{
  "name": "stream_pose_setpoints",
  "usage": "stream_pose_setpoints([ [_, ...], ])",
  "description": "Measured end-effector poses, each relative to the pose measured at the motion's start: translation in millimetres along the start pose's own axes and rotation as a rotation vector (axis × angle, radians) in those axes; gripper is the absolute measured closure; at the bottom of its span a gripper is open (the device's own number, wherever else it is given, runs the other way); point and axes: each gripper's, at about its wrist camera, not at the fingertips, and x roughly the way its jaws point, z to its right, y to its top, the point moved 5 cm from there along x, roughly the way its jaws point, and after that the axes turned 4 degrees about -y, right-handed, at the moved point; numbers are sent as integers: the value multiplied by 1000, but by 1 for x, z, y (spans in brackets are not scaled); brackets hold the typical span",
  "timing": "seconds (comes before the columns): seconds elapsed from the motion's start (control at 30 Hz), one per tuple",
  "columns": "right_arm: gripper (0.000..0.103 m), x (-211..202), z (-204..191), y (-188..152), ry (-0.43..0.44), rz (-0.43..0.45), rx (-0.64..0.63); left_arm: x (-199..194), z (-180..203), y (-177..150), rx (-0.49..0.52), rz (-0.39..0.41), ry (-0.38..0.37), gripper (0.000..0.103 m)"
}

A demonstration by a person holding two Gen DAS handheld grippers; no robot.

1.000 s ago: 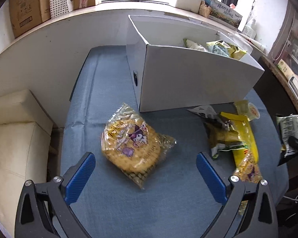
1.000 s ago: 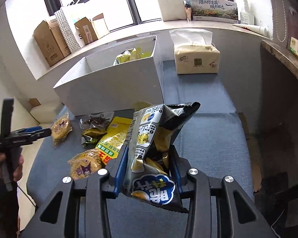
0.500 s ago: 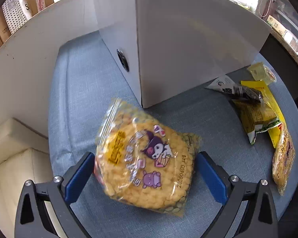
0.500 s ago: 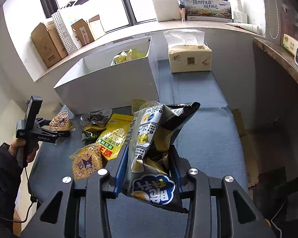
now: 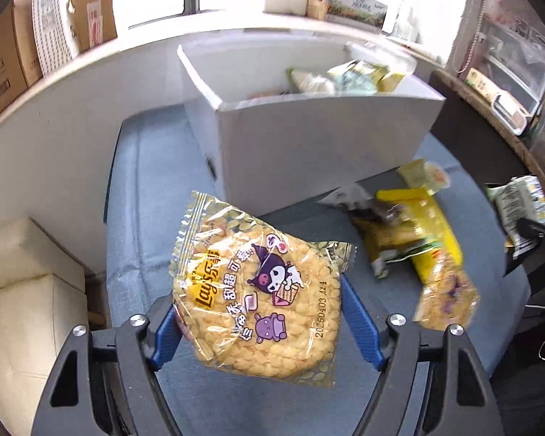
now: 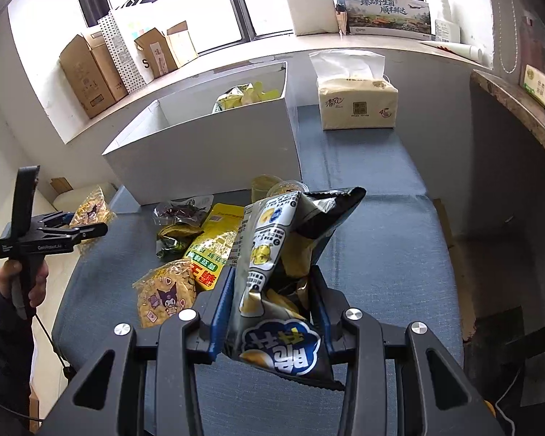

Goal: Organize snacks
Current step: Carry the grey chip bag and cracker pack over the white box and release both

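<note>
My left gripper [image 5: 261,323] is shut on a yellow Lay's cracker bag [image 5: 261,290] with a purple cartoon figure and holds it above the blue table. It also shows in the right wrist view [image 6: 87,214], at the far left. My right gripper [image 6: 272,309] is shut on a black and white chip bag [image 6: 283,272], held upright over the table. A white open box [image 5: 309,138] stands behind, with several snack packs inside; it also shows in the right wrist view [image 6: 207,149].
Loose snacks lie on the blue table [image 6: 381,236]: a second cartoon cracker bag [image 6: 167,294], a yellow pack [image 6: 214,243], a dark crumpled pack [image 6: 181,214] and a small cup [image 6: 287,187]. A tissue pack [image 6: 356,105] stands right of the box. Cardboard boxes [image 6: 91,72] sit on the sill.
My left gripper closed on the yellow cracker bag and lifted it off the table, rising so the box's inside shows. The right gripper kept hold of the chip bag, almost still.
</note>
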Motion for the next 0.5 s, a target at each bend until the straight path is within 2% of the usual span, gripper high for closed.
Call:
stream_pose_setpoints([
  [0.1, 60, 0, -4, 6, 19, 15, -3, -22, 23, 15, 48, 47, 15, 21],
  [0.23, 60, -7, -17, 24, 52, 58, -31, -45, 46, 42, 63, 96, 6, 21],
  [0.4, 60, -11, -35, 67, 123, 114, -79, -68, 79, 81, 103, 172, -1, 21],
  [0.5, 60, -10, -49, 100, 109, 150, -146, -79, 84, 107, 87, 214, 1, 21],
])
